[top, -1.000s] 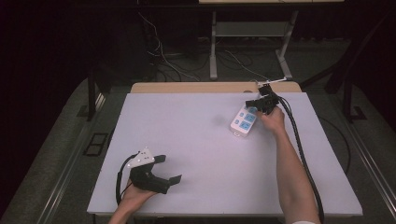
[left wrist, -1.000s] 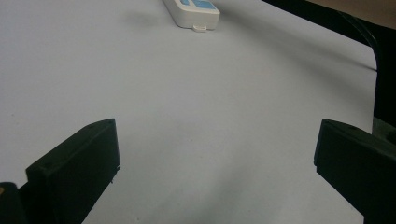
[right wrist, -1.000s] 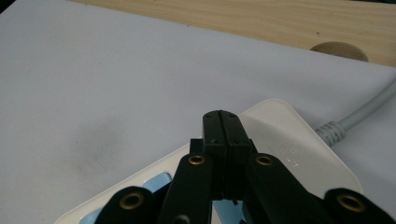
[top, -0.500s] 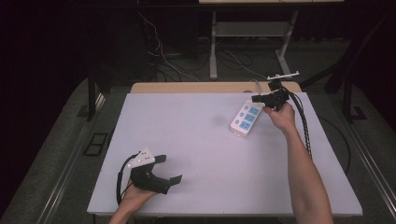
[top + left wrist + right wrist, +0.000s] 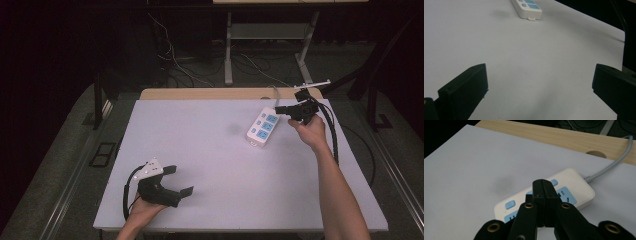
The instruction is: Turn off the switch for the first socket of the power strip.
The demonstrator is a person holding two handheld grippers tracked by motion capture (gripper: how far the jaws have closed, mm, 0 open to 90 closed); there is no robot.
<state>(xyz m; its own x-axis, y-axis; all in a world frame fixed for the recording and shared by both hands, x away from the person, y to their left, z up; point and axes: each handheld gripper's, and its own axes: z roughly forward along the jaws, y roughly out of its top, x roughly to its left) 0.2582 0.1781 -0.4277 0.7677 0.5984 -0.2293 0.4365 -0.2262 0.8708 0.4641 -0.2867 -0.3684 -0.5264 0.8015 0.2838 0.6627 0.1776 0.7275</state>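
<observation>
Plastic power strip [image 5: 262,126] near our counter's [image 5: 210,150] far right edge looks rigid, light, slick, so we'd pinch its long sides; right claw [image 5: 543,195] hovers closed, left claw [image 5: 176,180] gapes.

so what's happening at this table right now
A person works at a white table with a claw in each hand. The right claw, jaws pressed together with nothing between them, hovers at the far right beside a white power strip with blue sockets, whose grey cable runs off over the wooden far edge. The left claw rests near the front left corner, jaws wide apart and empty, far from the strip.
</observation>
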